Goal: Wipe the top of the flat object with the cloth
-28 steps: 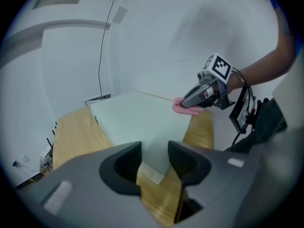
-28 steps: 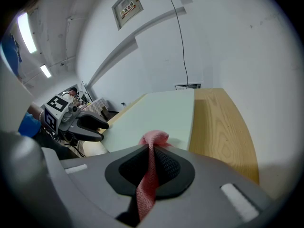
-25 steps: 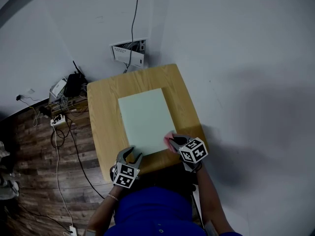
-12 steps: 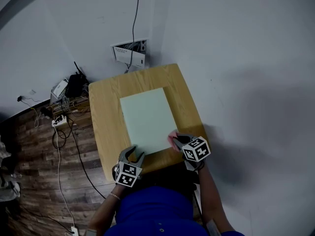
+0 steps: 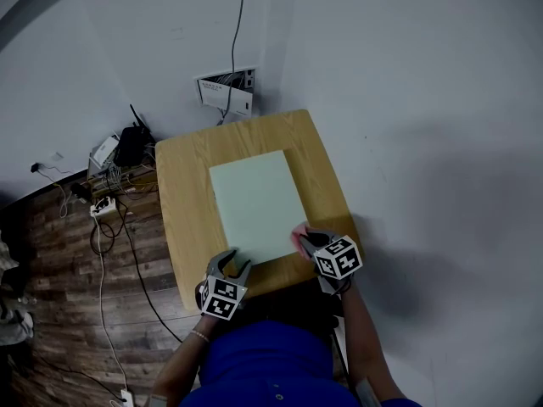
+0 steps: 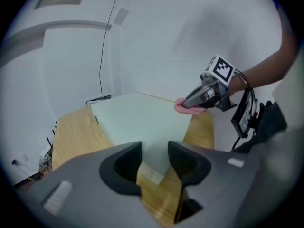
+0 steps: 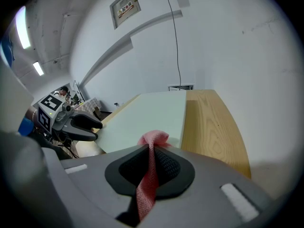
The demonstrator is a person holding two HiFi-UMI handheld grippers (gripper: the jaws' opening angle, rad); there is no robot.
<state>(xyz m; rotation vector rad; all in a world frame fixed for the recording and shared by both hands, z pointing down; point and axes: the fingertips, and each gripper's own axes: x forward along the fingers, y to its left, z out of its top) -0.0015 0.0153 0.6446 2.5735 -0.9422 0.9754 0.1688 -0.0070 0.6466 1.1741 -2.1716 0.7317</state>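
Note:
A pale green flat sheet [image 5: 254, 200] lies on the wooden table [image 5: 182, 202]. My right gripper [image 5: 304, 241] is shut on a pink cloth [image 5: 296, 236] at the sheet's near right corner. In the right gripper view the cloth [image 7: 152, 144] runs up between the closed jaws and bunches at their tips, over the sheet [image 7: 147, 114]. My left gripper [image 5: 231, 266] stands open at the sheet's near left corner. In the left gripper view that corner of the sheet [image 6: 142, 122] lies in the gap between the jaws of my left gripper [image 6: 154, 158], with the pads apart from it.
The table stands against a white wall on its far and right sides. A wall box with a cable [image 5: 226, 91] sits behind the table. A router and tangled cables [image 5: 114, 155] lie on the dark wooden floor to the left. A small pale tape patch [image 6: 151, 175] is on the table edge.

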